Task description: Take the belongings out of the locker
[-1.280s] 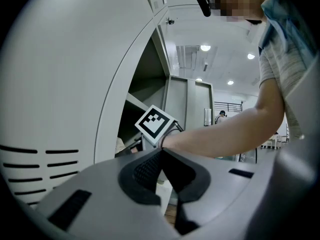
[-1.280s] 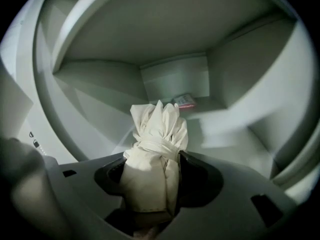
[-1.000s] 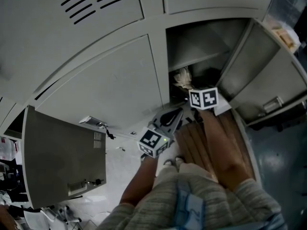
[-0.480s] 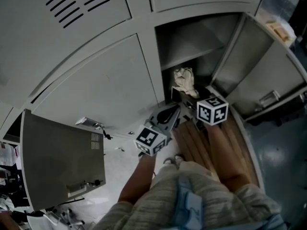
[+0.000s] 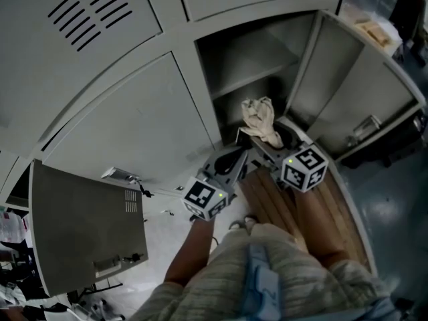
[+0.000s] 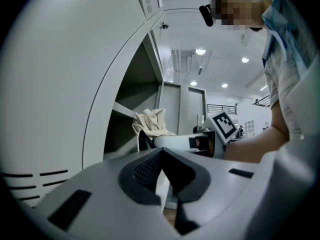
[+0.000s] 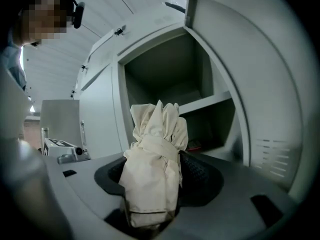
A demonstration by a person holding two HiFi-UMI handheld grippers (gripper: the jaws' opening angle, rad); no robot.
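– Right gripper [image 7: 159, 170] first: what has it got?
– Its jaws are clamped on a cream cloth [image 7: 154, 134], bunched up, with a fold wrapped round its middle. The bundle stands upright between the pads at the mouth of the open locker [image 5: 249, 57], in front of its shelf [image 5: 257, 80].
– And the left gripper [image 6: 161, 153]?
– Jaws closed tip to tip, nothing between them. It sits just left of the other, pointing toward the left edge of the opening.
– Any print to read?
– Only black-and-white square markers on each gripper's cube [image 5: 304, 168]. The closed door up at the left carries rows of vent slots [image 5: 83, 15].
– What else is around?
– Low in the locker, under the shelf, lies something dark [image 7: 196, 145] with a touch of red; it is too dim to name. The locker's own door [image 5: 358, 89] hangs open to the right, with a latch [image 5: 366, 126] on its inner face. A closed door [image 5: 134, 129] fills the wall left of the opening, and another open door [image 5: 87, 226] stands at the lower left. Brown wooden slats [image 5: 338, 209] run under the person's right forearm.
– Room to move?
– The cloth sits about midway between the opening's left jamb and the open door, touching neither. Toward the person there is open room above the slats. The left gripper is the nearest thing beside it.
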